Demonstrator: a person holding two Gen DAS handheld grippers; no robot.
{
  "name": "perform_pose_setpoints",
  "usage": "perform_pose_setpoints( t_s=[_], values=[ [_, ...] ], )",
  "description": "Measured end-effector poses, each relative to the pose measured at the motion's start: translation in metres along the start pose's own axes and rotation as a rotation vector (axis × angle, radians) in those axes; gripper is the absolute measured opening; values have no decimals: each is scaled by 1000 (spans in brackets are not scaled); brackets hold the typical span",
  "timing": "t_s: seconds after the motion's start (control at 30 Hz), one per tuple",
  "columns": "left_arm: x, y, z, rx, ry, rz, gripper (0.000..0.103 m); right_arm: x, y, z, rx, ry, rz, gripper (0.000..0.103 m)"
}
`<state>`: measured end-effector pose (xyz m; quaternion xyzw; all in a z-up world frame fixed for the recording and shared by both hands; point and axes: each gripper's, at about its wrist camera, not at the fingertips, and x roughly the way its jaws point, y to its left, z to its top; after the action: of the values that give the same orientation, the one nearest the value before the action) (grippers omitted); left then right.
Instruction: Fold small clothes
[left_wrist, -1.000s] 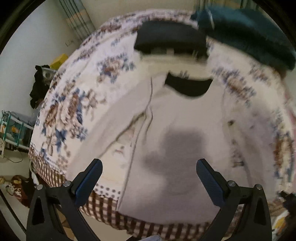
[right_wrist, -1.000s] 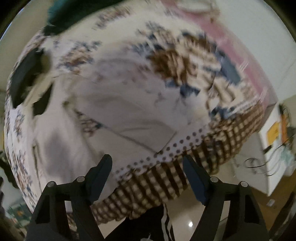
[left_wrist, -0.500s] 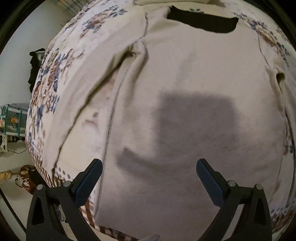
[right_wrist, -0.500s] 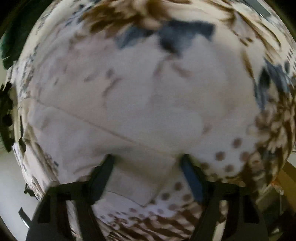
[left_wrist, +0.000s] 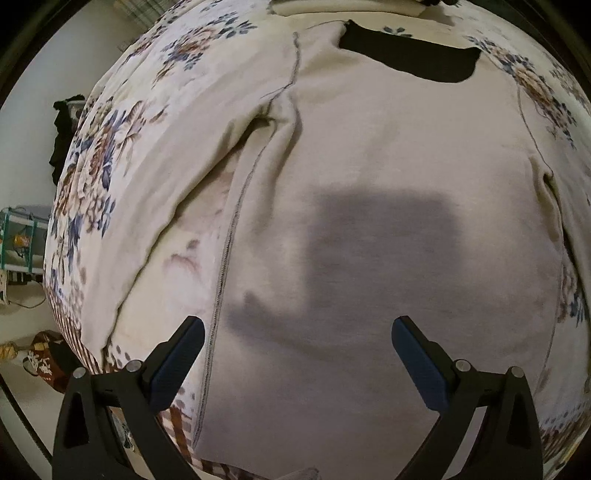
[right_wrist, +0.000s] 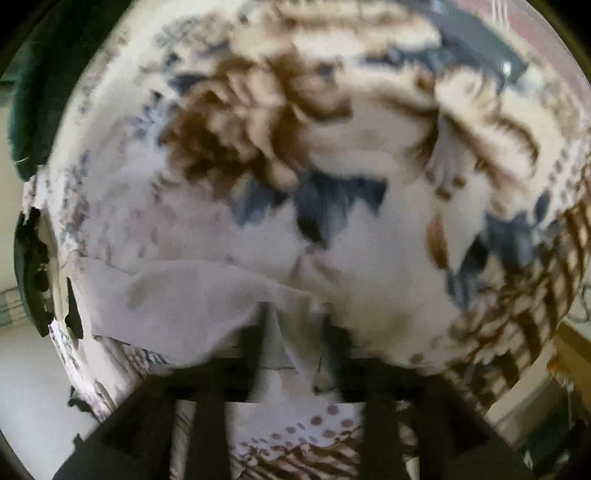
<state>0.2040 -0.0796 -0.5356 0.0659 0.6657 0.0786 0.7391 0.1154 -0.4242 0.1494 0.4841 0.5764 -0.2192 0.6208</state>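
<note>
Right claw (right_wrist: 291, 343) now pinched onto sleeve (right_wrist: 192, 299), left claw (left_wrist: 297, 354) steadier

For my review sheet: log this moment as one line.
step: sleeve fold start | left gripper: open above shirt | right gripper: shut on sleeve | surface: floral blanket

No readable text, label, brand, number or sign appears in either view. The beige shirt (left_wrist: 369, 221) carries no print, and the floral bedspread (left_wrist: 122, 155) shows only its flower and check pattern. The patterned brown bag (left_wrist: 46, 360) at about eight o'clock in the left wrist view has pale marks too small to make out.
</note>
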Motion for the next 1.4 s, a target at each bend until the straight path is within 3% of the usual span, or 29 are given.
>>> perform_pose_setpoints(
  t_s=[0.17, 0.2, 0.23, 0.27, 0.4, 0.6, 0.73, 0.87, 1.0, 1.1, 1.2, 1.27, 1.3, 1.33, 1.4],
  values=[
    [4, 20, -5, -29, 9, 7, 103, 37, -17, -10, 77, 13, 46, 55],
    [4, 24, -5, -34, 9, 11, 103, 41, -18, -14, 73, -21, 59, 48],
    [4, 32, -6, -46, 9, 15, 103, 46, -15, -23, 61, -45, 61, 19],
    [4, 38, -7, -56, 9, 18, 103, 49, -13, -25, 43, -66, 60, 8],
    [1, 82, -14, -122, 0, 51, 103, 50, 31, -43, -107, -131, 47, 8],
    [-3, 170, -32, -229, -6, 133, 103, 86, 169, -129, -577, -82, 6, 8],
    [-1, 228, -50, -292, -8, 193, 103, 142, 260, -221, -925, -24, -57, 8],
    [5, 275, -68, -334, -5, 242, 103, 232, 294, -311, -1263, 47, -196, 8],
    [12, 306, -84, -385, 11, 246, 103, 324, 282, -383, -1513, 117, -318, 7],
    [20, 322, -93, -412, 27, 237, 103, 373, 265, -402, -1570, 154, -368, 7],
    [28, 333, -100, -425, 42, 228, 103, 414, 253, -400, -1554, 183, -401, 8],
    [33, 338, -102, -438, 57, 204, 103, 423, 249, -426, -1531, 190, -426, 9],
    [36, 343, -104, -457, 64, 176, 103, 437, 245, -415, -1491, 223, -434, 10],
    [39, 349, -105, -482, 68, 140, 103, 453, 245, -447, -1450, 259, -419, 11],
    [46, 363, -107, -560, 82, 45, 103, 462, 239, -427, -1333, 348, -346, 28]
  ],
)
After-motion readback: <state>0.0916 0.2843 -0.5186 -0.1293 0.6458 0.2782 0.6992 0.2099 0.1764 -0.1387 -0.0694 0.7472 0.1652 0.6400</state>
